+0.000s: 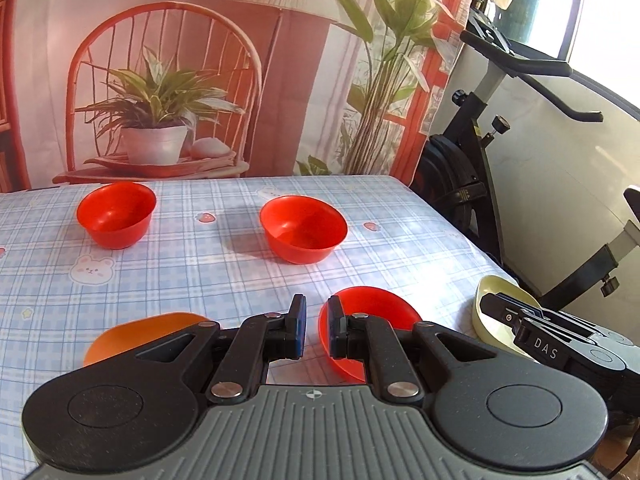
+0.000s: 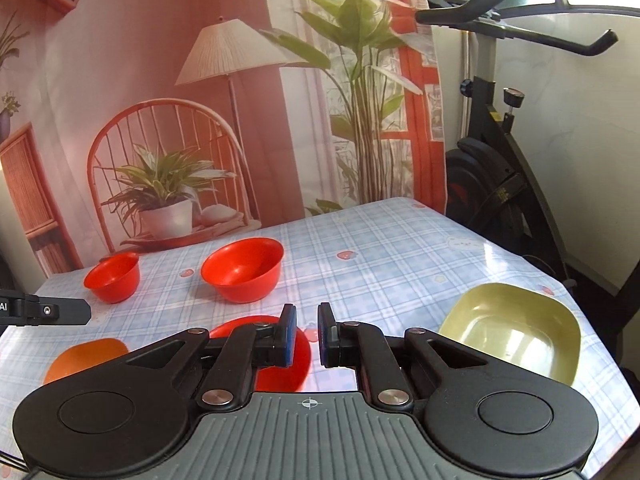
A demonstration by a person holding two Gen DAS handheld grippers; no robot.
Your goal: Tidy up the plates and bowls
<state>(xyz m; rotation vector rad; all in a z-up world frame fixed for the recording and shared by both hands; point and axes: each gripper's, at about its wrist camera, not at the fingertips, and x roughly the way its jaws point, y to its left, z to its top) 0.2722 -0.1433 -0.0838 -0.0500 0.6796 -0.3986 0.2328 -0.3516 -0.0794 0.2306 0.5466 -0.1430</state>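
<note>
Two red bowls stand at the back of the checked table: a small one (image 1: 116, 214) (image 2: 113, 276) on the left and a larger one (image 1: 303, 233) (image 2: 242, 270) to its right. A red plate (image 1: 376, 320) (image 2: 298, 354) and an orange plate (image 1: 136, 334) (image 2: 86, 358) lie near the front, partly hidden by the grippers. A pale green square dish (image 2: 510, 330) (image 1: 494, 312) sits at the right edge. My left gripper (image 1: 317, 322) hovers over the red plate's left rim, jaws slightly apart and empty. My right gripper (image 2: 307, 326) hovers between the red plate and the green dish, slightly apart and empty.
The table (image 1: 200, 272) has a blue checked cloth. A printed backdrop (image 1: 180, 80) hangs behind it. An exercise bike (image 1: 500, 140) (image 2: 504, 168) stands close off the table's right side. The right gripper's body (image 1: 560, 340) lies over the green dish in the left wrist view.
</note>
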